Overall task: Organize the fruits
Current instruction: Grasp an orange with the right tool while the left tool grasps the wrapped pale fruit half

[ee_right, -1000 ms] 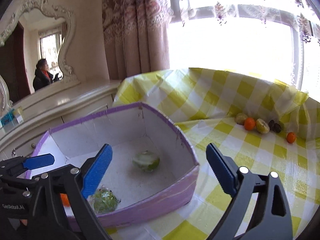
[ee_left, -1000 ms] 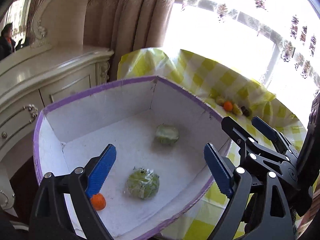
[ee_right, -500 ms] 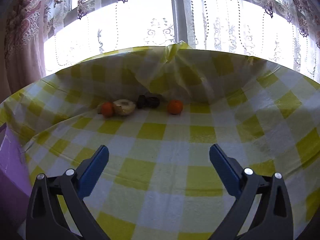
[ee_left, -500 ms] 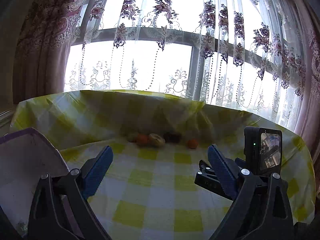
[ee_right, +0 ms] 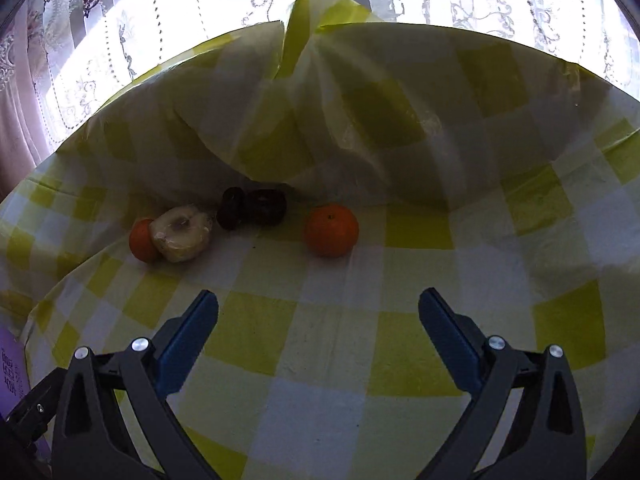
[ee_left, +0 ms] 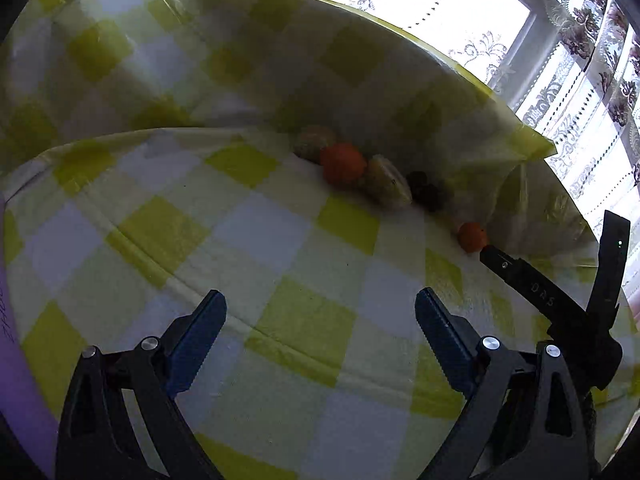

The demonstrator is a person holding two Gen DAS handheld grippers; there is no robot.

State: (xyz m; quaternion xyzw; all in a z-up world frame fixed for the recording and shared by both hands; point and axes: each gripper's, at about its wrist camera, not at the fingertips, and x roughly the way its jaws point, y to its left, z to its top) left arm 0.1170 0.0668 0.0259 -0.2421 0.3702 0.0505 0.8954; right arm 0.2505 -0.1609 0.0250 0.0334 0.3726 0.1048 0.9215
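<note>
Fruits lie in a row at the back of a yellow-checked tablecloth (ee_right: 320, 360). In the right wrist view a lone orange (ee_right: 331, 230) sits ahead of my open, empty right gripper (ee_right: 318, 312); left of it are dark fruits (ee_right: 256, 207), a wrapped pale fruit (ee_right: 182, 233) and a second orange (ee_right: 141, 241). In the left wrist view my open, empty left gripper (ee_left: 320, 312) faces an orange (ee_left: 342, 163), a brownish fruit (ee_left: 314, 142), the wrapped pale fruit (ee_left: 389, 181), dark fruits (ee_left: 426, 191) and the lone orange (ee_left: 472, 237). The right gripper's finger (ee_left: 520, 276) shows at the right there.
The purple wall of the box (ee_left: 16, 392) is at the left edge of the left wrist view and a sliver of the box (ee_right: 12, 364) in the right wrist view. The cloth (ee_right: 360, 112) rises in folds behind the fruits, with curtained windows (ee_right: 224, 0) beyond.
Both grippers swung away from the purple box with its fruits to the right, then came nearer and lower toward the row of fruits. Both stayed open and empty.
</note>
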